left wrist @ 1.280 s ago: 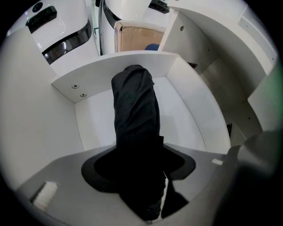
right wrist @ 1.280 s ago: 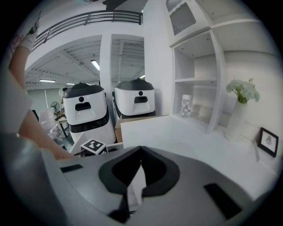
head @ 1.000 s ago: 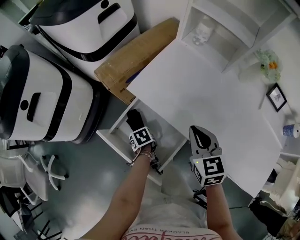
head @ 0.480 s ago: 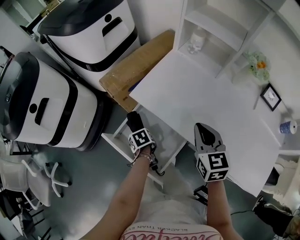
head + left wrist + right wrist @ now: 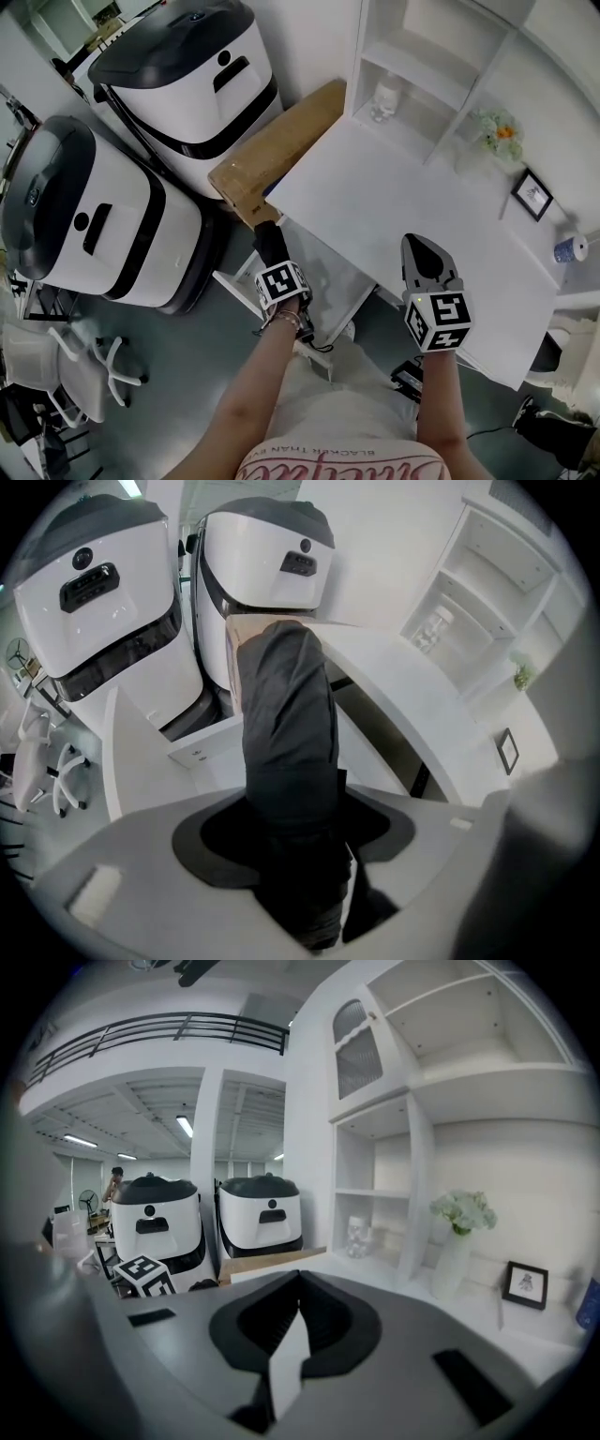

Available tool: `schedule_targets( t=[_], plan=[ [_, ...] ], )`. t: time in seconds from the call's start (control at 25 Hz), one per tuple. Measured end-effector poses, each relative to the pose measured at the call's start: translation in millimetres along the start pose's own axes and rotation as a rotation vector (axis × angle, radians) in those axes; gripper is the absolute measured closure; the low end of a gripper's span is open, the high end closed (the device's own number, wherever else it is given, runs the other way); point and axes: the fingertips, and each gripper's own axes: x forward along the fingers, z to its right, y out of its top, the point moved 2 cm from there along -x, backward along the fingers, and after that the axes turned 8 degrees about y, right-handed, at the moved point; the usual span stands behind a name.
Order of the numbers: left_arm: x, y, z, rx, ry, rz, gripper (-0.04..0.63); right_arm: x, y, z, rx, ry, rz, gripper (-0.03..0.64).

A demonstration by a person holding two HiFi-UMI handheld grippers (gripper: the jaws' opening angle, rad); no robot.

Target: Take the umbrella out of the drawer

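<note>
Umbrella [image 5: 286, 705], black, folded slim, clamped in left gripper [image 5: 292, 832], right gripper [image 5: 298, 1288] closed, empty

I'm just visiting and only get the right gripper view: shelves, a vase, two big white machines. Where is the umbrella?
Observer: The left gripper is clamped around it, a black folded umbrella, seen in the left gripper view.
Operator: Is the drawer open?
Observer: Yes, the head view shows the drawer standing open beneath the white desk, with that gripper over it.
Operator: And where's my gripper?
Observer: From above, the right gripper sits over the desk's front edge, apart from the umbrella.
</note>
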Motion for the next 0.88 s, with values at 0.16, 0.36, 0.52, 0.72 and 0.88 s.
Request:
schedule_targets(
  t=[0.16, 0.36, 0.52, 0.72, 0.88],
  plan=[
    [-18.5, 16.1, 1.6, -0.001, -0.037, 0.047, 0.328, -4.4, 14.4, -2.2, -0.023, -0.002, 0.021, 0.609],
    [-42.3, 34.9, 2.1, 0.027, -0.084, 0.120, 0.328, -10.0, 32.4, -3.9, -0.051, -0.010, 0.050, 0.609],
    [-59.2, 46.5, 6.2, 0.037, -0.155, 0.158, 0.328, -13.2, 45.6, -2.6, -0.071, -0.020, 0.067, 0.609],
    [-89.7, 72.2, 15.8, 0.117, -0.215, 0.275, 0.328, -19.0, 61.1, -1.4, -0.072, -0.029, 0.103, 0.609],
    [-116.4, 92.0, 20.4, 0.138, -0.263, 0.358, 0.328, -23.5, 72.3, -3.4, -0.052, -0.033, 0.144, 0.609]
  ],
)
